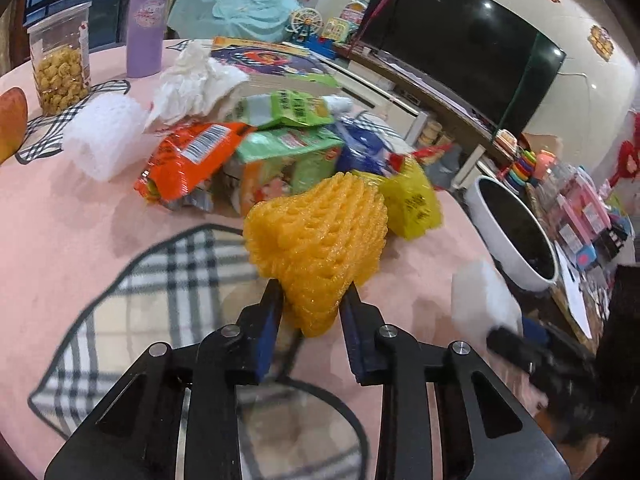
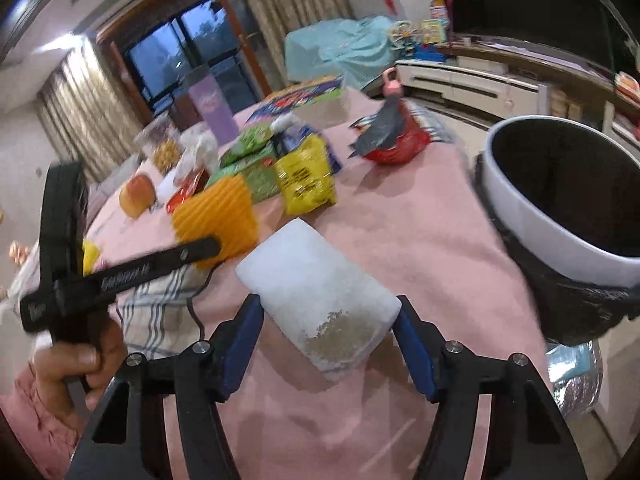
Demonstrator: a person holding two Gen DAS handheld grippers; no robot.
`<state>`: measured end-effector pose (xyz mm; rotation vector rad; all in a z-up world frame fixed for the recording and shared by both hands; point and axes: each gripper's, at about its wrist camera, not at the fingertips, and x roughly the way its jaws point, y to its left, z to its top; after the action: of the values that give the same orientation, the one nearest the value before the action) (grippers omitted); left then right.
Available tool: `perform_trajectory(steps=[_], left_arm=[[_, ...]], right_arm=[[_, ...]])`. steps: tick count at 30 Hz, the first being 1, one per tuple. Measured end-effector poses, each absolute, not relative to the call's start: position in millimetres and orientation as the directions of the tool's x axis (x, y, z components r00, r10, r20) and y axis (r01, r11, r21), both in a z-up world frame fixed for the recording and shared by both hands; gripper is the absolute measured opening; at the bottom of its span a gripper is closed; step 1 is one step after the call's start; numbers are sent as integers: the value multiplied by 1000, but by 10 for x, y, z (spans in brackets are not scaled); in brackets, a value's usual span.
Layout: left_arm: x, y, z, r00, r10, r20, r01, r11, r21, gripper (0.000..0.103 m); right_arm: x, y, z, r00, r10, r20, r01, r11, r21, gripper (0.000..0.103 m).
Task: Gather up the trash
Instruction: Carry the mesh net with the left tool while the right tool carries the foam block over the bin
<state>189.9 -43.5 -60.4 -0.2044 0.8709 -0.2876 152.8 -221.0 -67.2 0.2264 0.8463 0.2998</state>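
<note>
Now yellow foam net (image 1: 316, 240) sits pinched between left jaws.

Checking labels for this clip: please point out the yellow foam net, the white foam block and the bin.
yellow foam net (image 1: 320, 232), left wrist view, its ribbed middle
white foam block (image 2: 316, 280), right wrist view, its top face
bin (image 2: 532, 216), right wrist view, its white rim

Yellow foam fruit net (image 1: 320, 236), squashed at its near end, on the pink tablecloth (image 1: 80, 232). White foam block (image 2: 316, 292), near corner stained brown, flat beside it. Wrapper pile (image 1: 256, 148) behind. White bin (image 2: 560, 200) at table edge.
</note>
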Motion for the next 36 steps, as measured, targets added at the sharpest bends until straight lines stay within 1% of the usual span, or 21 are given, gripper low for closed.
perform_trajectory(steps=[6, 17, 36], left_arm=[[1788, -693, -534, 589, -375, -716, 233, 927, -294, 27], [1686, -1277, -370, 551, -441, -709, 364, 891, -272, 27], [1789, -2030, -217, 522, -461, -718, 465, 859, -213, 27]], right_arm=[[1439, -2523, -595, 668, 298, -682, -83, 940, 330, 67], [1296, -2951, -430, 726, 207, -656, 19, 947, 320, 67], [1256, -3520, -297, 764, 115, -635, 126, 939, 321, 67]])
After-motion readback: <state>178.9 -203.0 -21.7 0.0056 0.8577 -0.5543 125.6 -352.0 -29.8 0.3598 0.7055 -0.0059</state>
